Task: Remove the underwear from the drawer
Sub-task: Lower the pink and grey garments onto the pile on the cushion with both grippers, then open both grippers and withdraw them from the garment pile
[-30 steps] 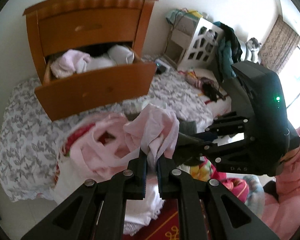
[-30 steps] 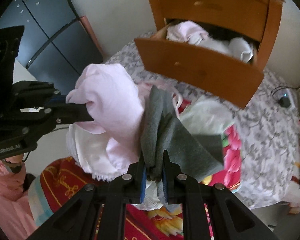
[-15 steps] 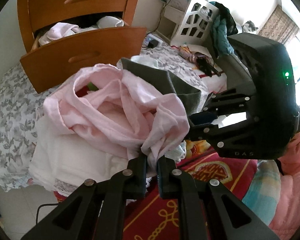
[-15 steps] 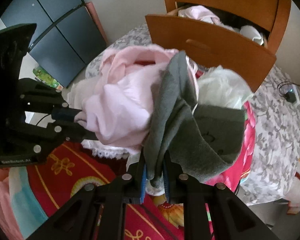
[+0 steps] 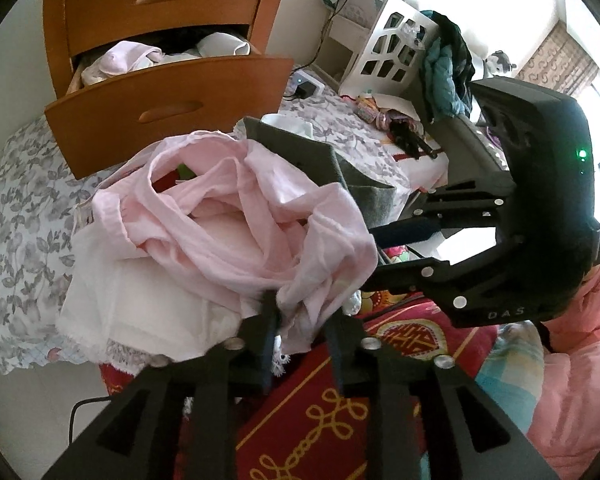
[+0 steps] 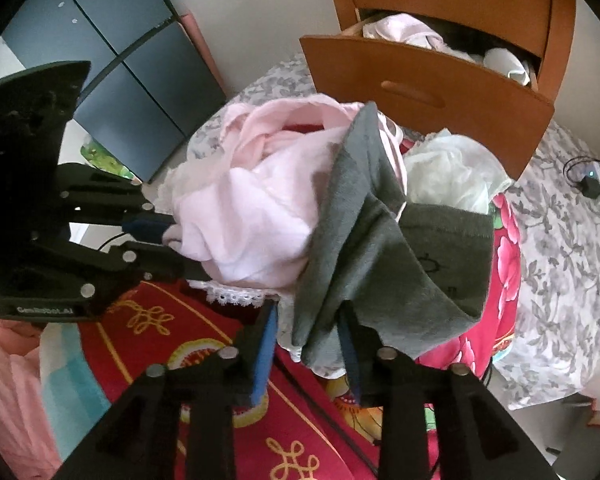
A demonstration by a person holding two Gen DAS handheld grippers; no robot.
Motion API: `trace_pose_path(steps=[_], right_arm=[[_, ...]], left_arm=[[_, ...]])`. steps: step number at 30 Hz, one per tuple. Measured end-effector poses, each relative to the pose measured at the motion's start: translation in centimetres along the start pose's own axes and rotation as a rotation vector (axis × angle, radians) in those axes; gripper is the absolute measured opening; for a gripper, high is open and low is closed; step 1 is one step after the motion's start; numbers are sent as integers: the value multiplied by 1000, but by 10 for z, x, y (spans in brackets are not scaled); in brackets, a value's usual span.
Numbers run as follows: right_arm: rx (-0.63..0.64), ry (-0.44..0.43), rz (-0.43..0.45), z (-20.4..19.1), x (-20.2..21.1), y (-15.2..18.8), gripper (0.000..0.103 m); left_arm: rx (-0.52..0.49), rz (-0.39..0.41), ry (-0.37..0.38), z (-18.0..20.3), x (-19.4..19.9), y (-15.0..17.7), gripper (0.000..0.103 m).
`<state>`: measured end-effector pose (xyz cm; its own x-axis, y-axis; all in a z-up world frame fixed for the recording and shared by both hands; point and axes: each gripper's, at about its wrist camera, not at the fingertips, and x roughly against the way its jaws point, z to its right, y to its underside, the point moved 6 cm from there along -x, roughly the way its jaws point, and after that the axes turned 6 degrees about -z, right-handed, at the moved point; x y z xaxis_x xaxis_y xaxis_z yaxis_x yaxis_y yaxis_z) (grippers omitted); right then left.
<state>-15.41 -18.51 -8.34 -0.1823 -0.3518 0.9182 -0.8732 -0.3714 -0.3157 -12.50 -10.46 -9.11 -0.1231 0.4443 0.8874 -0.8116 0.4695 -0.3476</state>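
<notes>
Left tongs (image 5: 300,320): we have just been opening them; the pink garment (image 5: 236,216) lies between the parted jaws, a fold draped over them, no longer pinched.
Pink garment: crumpled cotton, heaped on a white cloth (image 5: 140,304) on the bed, straight ahead of our left tongs, its long axis running away from them toward the drawer (image 5: 168,108).
Right tongs (image 6: 308,336): also just opened; the grey garment (image 6: 380,248) hangs in the gap, loose between the pads.
Grey garment: darker, thicker knit, folded over, lying ahead of our right tongs and overlapping the pink one.
Drawer: open, beyond both tongs, more clothes inside.
Next: we judge both pieces released; the left hand looks nearer the drawer.
</notes>
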Motion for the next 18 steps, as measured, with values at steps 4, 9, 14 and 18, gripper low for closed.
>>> trace_pose_path(steps=[4, 9, 14, 18], right_arm=[[8, 2, 24, -4, 11, -2, 36], [19, 22, 61, -7, 25, -2, 49], [21, 47, 75, -4, 27, -3, 60], [20, 65, 59, -3, 23, -3, 69]], left_arm=[[-17, 21, -10, 4, 9, 1, 45], [-30, 60, -57, 6, 23, 1, 54], [-13, 101, -91, -1, 35, -2, 69], [15, 111, -121, -11, 39, -2, 75]])
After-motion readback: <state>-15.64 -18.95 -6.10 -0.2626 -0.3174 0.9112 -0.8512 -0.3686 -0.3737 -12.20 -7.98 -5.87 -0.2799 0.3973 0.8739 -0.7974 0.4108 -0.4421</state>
